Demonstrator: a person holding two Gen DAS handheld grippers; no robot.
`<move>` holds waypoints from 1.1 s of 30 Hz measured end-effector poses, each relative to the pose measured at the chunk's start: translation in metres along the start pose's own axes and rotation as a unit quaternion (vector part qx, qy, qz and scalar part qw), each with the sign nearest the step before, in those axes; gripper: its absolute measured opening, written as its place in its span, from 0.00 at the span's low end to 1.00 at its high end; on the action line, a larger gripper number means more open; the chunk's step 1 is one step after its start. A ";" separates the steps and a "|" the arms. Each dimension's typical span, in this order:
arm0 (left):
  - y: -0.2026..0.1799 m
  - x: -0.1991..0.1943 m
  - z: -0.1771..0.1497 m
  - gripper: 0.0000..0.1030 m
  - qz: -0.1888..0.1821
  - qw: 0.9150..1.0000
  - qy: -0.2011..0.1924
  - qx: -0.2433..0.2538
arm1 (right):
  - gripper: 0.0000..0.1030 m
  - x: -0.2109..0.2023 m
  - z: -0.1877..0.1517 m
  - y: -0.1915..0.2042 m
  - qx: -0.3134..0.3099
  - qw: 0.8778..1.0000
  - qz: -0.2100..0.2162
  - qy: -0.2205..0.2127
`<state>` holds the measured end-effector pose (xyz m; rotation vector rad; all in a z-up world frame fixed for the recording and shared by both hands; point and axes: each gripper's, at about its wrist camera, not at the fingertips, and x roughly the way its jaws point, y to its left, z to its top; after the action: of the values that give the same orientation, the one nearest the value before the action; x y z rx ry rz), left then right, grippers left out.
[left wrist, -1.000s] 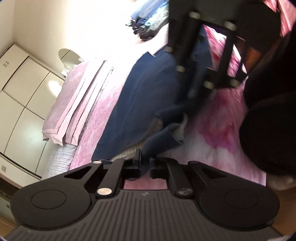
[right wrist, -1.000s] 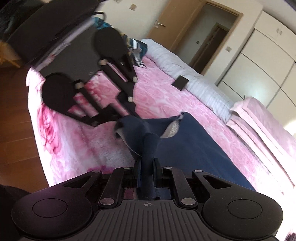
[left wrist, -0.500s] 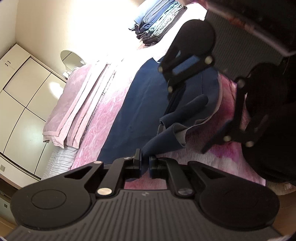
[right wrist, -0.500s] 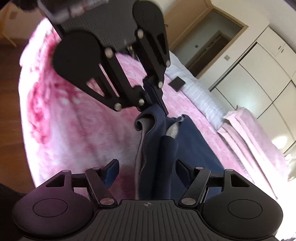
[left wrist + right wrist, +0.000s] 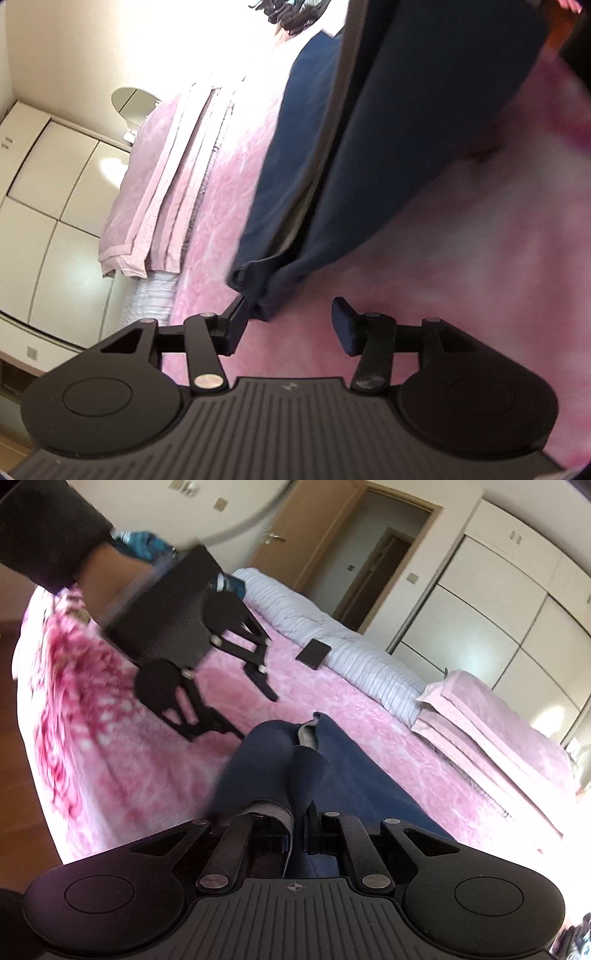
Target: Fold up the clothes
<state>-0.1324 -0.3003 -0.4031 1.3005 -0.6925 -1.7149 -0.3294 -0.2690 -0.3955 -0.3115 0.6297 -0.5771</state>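
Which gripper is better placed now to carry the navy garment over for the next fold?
Right: the right gripper is shut on the navy garment, while the left gripper is open beside it.

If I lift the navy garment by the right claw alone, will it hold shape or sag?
Likely sag: the navy garment drapes and curls over itself ahead of the right claw. Probably light, since a small pinch bunches it. The open left claw gives no support, so its hem may drag on the blanket.

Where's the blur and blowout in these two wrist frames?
Left wrist view: window area at top blown out white; navy garment and pink blanket smeared. Right wrist view: left gripper and the blanket beneath streaked by motion; wardrobe bowed by the fisheye; right gripper sharp.
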 end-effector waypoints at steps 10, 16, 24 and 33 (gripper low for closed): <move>0.028 0.057 -0.002 0.31 -0.013 0.997 -0.041 0.071 | 0.05 -0.012 0.009 -0.011 0.022 1.000 0.007 -0.007; 0.046 0.043 0.019 0.09 -0.001 0.995 -0.048 0.083 | 0.05 -0.014 0.002 -0.013 0.045 0.999 0.013 -0.017; 0.098 0.025 0.121 0.08 0.047 0.988 -0.101 0.104 | 0.05 -0.069 -0.026 -0.063 0.220 0.972 -0.031 -0.069; 0.081 0.086 0.256 0.08 0.008 0.971 -0.149 0.188 | 0.05 -0.115 -0.118 -0.135 0.466 0.877 -0.063 -0.094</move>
<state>-0.3595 -0.4301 -0.2997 1.2886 -1.2483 -1.8455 -0.5351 -0.3202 -0.3738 0.5053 0.0898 -0.8963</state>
